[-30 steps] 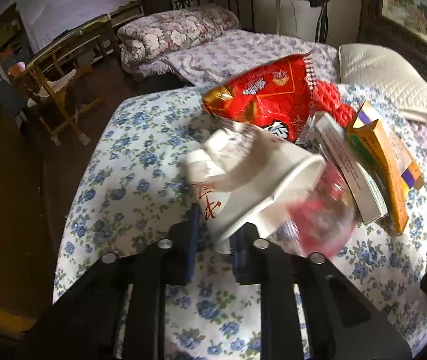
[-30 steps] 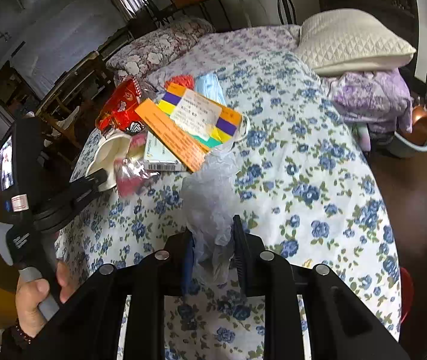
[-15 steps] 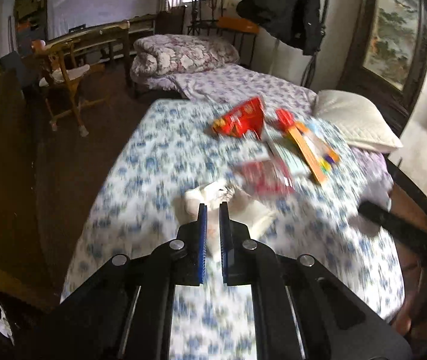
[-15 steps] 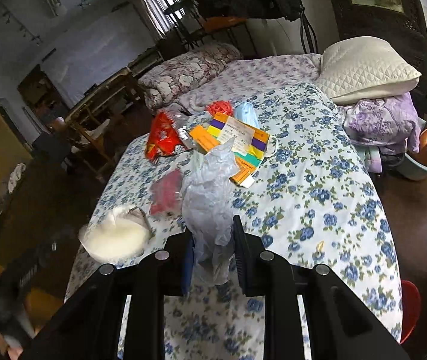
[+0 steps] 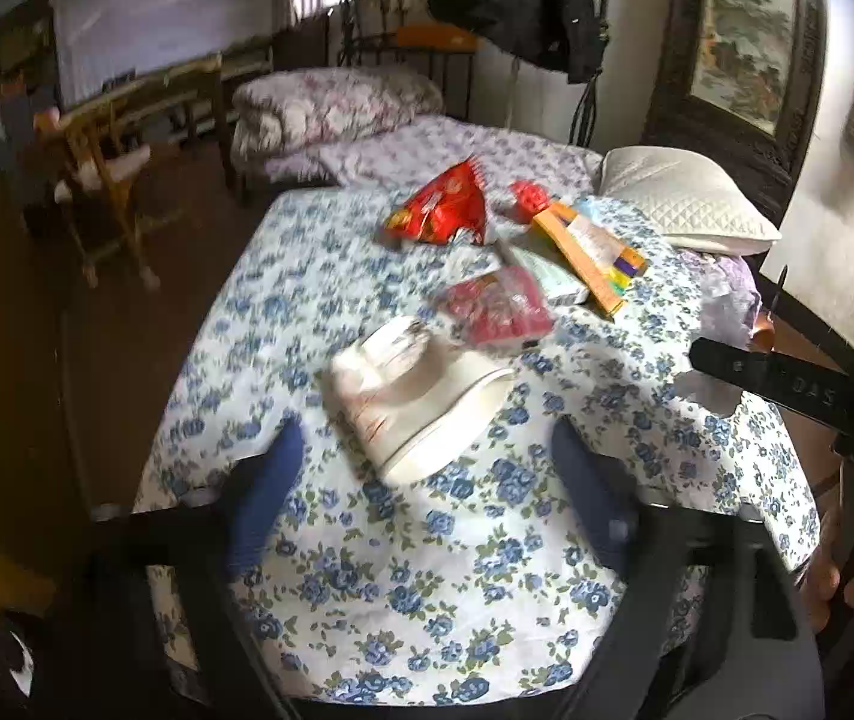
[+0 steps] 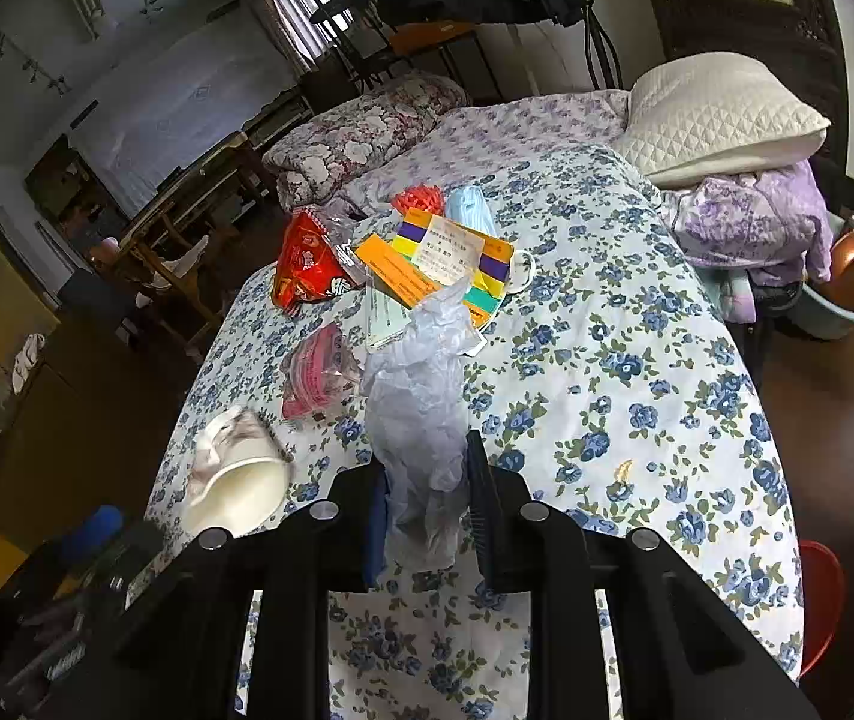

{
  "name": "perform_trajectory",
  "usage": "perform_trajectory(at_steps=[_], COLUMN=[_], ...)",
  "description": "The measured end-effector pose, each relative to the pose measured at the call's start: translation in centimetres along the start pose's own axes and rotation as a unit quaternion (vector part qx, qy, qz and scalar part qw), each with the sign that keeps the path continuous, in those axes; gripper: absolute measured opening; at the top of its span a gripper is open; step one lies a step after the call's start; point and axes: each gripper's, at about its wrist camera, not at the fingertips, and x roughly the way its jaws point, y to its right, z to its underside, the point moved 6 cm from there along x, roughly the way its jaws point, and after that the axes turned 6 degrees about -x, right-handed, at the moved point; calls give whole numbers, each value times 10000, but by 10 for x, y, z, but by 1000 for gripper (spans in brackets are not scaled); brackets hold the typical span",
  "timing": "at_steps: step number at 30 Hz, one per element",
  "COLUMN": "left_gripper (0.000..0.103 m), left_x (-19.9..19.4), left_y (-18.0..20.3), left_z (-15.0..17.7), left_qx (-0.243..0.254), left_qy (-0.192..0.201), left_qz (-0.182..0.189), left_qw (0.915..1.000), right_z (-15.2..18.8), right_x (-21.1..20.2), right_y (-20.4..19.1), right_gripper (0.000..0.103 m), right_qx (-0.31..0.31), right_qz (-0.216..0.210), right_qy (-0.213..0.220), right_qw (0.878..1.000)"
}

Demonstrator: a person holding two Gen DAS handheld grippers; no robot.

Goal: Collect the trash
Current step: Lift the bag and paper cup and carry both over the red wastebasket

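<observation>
A crushed white paper cup lies on the floral bedspread, just beyond my left gripper, which is open and empty. It shows in the right wrist view too. My right gripper is shut on a crumpled clear plastic bag held above the bed. Further back lie a pink wrapper, a red snack bag, an orange box, a white-green box and a blue face mask.
A white pillow and purple bedding sit at the bed's right. A folded floral quilt lies at the far end. Wooden chairs stand on the left. A basin with a copper pan is on the floor at right.
My left gripper has opened and let go of the white cup, which now lies on the bedspread. My right gripper has lifted slightly, still holding the plastic bag.
</observation>
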Motion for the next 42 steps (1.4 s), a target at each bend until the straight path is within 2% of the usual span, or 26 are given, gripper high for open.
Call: perform_trajectory(at_steps=[1,6,12,14,15,16,17,19,21,25,30,32,42], left_gripper=[86,86,85,74,60,42,31,15,6,6,6,6,6], left_x=[2,40,86,104,106,105,102,96,84,50,18,16,16], left_y=[3,8,1,-6,-9,-11,-17,-21,-20,-18,-7,-5,8], left_z=[-1,5,-6,-4,-4,-5,-7,-9,-14,-21,-26,-26,-23], left_qx=[85,399,515,446,377,253,147,9,-36,-200,-572,-670,-640], left_qy=[-2,-537,-827,-1034,-1054,-1001,-928,-838,-597,-32,247,219,181], left_qz=[-79,-552,-1042,-1212,-1193,-1133,-1212,-1067,-945,-595,325,493,610], left_qw=[9999,9962,9898,9862,9865,9882,9882,9908,9937,9980,9975,9963,9959], right_z=[0,-1,0,0,0,-1,-1,-1,-1,-1,-2,-2,-4], right_x=[0,-1,1,0,0,0,-1,-1,-1,-2,-2,-2,-3], right_y=[0,-2,-4,-2,0,1,3,4,4,4,3,2,-3], right_gripper=[25,25,25,25,25,25,25,25,25,25,25,25,25], right_qx=[11,31,1,39,73,97,132,155,150,150,145,133,100], right_qz=[-12,-125,-228,-236,-241,-251,-270,-280,-277,-281,-304,-308,-361], right_qy=[-3,6,-59,-55,-49,-50,-46,-38,-47,-50,-29,-16,38], right_qw=[10000,9999,9997,9997,9997,9996,9995,9995,9995,9995,9994,9994,9993])
